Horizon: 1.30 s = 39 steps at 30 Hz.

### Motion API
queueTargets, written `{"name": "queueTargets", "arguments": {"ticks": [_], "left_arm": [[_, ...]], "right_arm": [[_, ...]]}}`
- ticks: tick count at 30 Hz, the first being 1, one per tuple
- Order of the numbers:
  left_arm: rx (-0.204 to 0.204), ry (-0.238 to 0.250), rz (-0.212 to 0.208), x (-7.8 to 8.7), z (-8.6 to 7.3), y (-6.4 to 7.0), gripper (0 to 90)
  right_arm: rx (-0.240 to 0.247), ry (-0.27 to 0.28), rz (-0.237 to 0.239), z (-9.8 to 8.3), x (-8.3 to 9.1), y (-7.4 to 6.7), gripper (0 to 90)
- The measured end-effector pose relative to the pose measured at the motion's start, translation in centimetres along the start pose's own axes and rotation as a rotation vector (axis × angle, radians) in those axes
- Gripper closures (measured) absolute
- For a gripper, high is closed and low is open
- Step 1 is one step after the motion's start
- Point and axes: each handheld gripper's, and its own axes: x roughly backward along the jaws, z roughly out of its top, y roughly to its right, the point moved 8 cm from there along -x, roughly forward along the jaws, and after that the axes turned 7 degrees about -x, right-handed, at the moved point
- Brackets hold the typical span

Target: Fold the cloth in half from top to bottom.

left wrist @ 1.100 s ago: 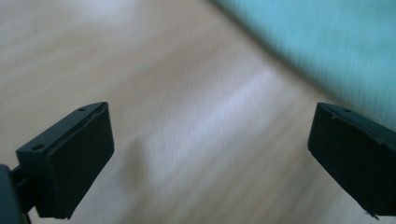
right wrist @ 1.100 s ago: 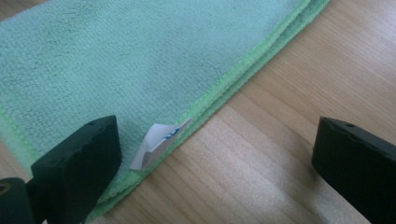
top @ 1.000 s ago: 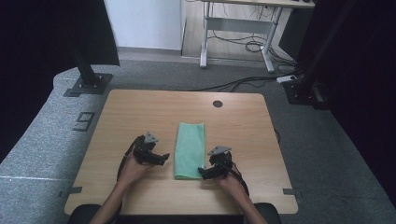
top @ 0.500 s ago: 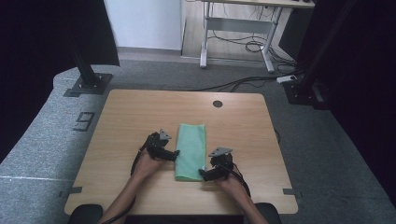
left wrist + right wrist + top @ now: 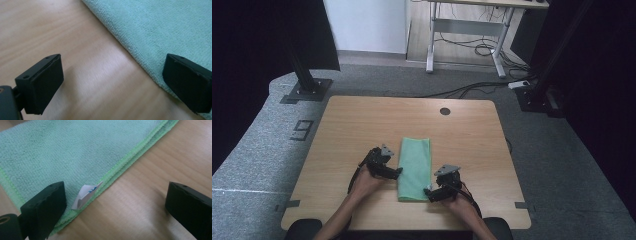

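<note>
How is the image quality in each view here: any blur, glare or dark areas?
High view: the table is evenly lit, the surroundings fall to near black. Left gripper view: the towel weave is crisp, the wood is smeared with soft glare. Right gripper view: the small white tag is sharp, with glare on the wood at upper right.

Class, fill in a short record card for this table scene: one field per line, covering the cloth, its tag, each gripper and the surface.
cloth: green towel, folded into a long strip, flat on the table
tag: white label at its stitched edge
left gripper: open, at the towel's left edge
right gripper: open, at the towel's right edge near the near corner
surface: wooden table
</note>
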Motion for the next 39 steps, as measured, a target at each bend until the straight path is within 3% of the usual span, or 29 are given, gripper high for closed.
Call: {"name": "queueTargets", "arguments": {"ticks": [6, 10, 19, 27, 39], "left_arm": [[0.033, 0.026, -0.019, 0.2, -0.6, 0.2, 3.4], [0.03, 0.029, -0.018, 0.2, -0.6, 0.2, 3.3], [0.038, 0.026, -0.025, 0.1, -0.6, 0.2, 2.9], [0.038, 0.025, -0.025, 0.1, -0.6, 0.2, 2.9], [0.039, 0.025, -0.024, 0.1, -0.6, 0.2, 2.9]], "right_arm": [[0.013, -0.024, 0.02, -0.1, 0.3, -0.4, 7.9], [-0.017, -0.01, 0.067, 0.5, 0.5, -0.3, 10.5], [-0.064, 0.017, 0.076, 3.3, 0.1, 2.4, 10.6], [-0.05, 0.021, 0.056, 6.6, -1.0, 4.2, 14.7], [-0.059, 0.014, 0.047, 10.9, -2.9, 6.3, 47.2]]}}
